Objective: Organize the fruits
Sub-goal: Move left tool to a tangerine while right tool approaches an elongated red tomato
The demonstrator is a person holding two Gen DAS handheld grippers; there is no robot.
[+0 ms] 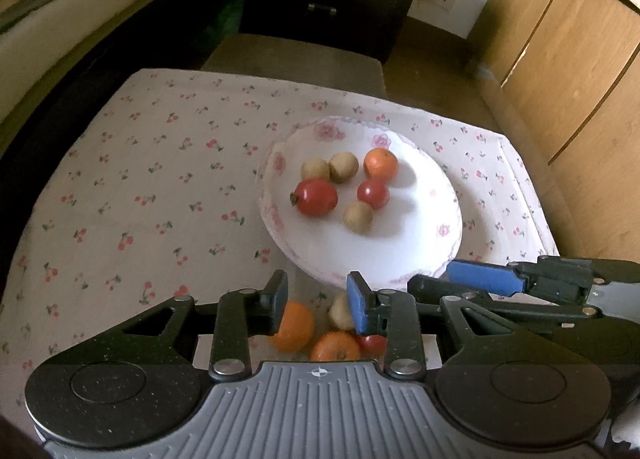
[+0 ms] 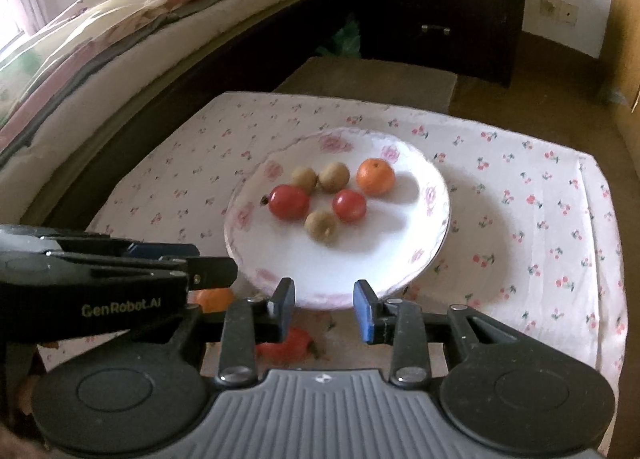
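Note:
A white flowered plate (image 1: pixel 400 255) (image 2: pixel 360 259) sits on the cherry-print cloth. It holds an orange (image 1: pixel 381 163) (image 2: pixel 375 176), two red fruits (image 1: pixel 315 197) (image 1: pixel 373 193), and three brown round fruits (image 1: pixel 359 217). My left gripper (image 1: pixel 318 305) is open and empty above loose fruit near the plate's front edge: two oranges (image 1: pixel 294 325) (image 1: pixel 334 347), a brown fruit (image 1: pixel 341 313) and a red fruit (image 1: pixel 372 343). My right gripper (image 2: pixel 325 309) is open and empty at the plate's front rim, above a red fruit (image 2: pixel 288 345). An orange (image 2: pixel 214 297) lies beside the left gripper.
The table's cloth (image 1: pixel 140 179) spreads wide to the left of the plate. A bed (image 2: pixel 120 19) runs along the left, a dark drawer chest (image 2: pixel 436 7) stands at the back, and wooden cabinets (image 1: pixel 568 59) stand on the right. A brown stool (image 2: pixel 372 79) is behind the table.

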